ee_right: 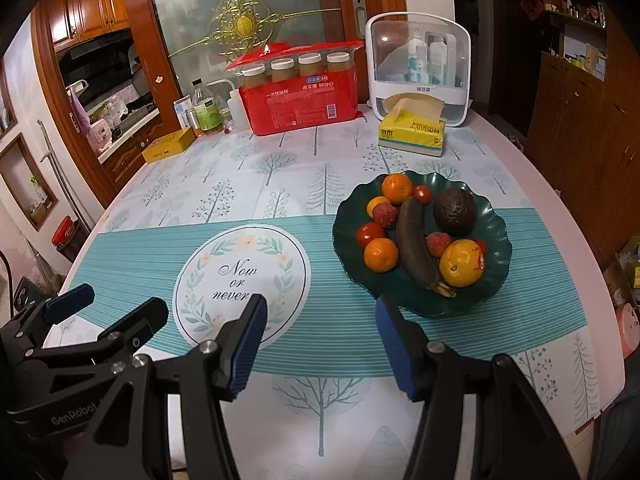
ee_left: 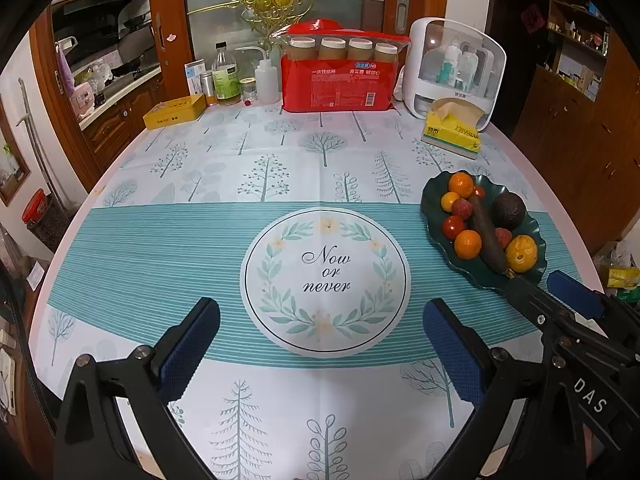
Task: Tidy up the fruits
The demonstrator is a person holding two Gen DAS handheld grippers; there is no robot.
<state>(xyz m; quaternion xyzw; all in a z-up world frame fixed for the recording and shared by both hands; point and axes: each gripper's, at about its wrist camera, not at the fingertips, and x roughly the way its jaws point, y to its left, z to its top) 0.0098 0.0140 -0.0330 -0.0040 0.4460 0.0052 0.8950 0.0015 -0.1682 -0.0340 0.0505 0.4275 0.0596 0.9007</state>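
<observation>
A dark green wavy plate [ee_right: 496, 216] [ee_left: 430, 200] sits on the right of the table and holds the fruit. In it lie a blackened banana [ee_right: 412, 240] [ee_left: 486, 232], an avocado [ee_right: 455, 211] [ee_left: 509, 210], two oranges [ee_right: 381, 255], a large yellow-orange fruit [ee_right: 462, 263], tomatoes [ee_right: 370, 233] and lychees [ee_right: 385, 215]. My right gripper [ee_right: 320, 302] is open and empty, just short of the plate's near-left rim; the left wrist view shows this right gripper [ee_left: 548, 284] beside that rim. My left gripper [ee_left: 320, 308] is open and empty over the round "Now or never" print [ee_left: 326, 276].
Along the far edge stand a red pack of paper cups [ee_right: 304, 100], a yellow tissue box [ee_right: 412, 132], a white storage box [ee_right: 418, 68], bottles [ee_right: 206, 110] and a yellow tin [ee_right: 168, 146]. The table's curved edge runs close behind the plate on the right.
</observation>
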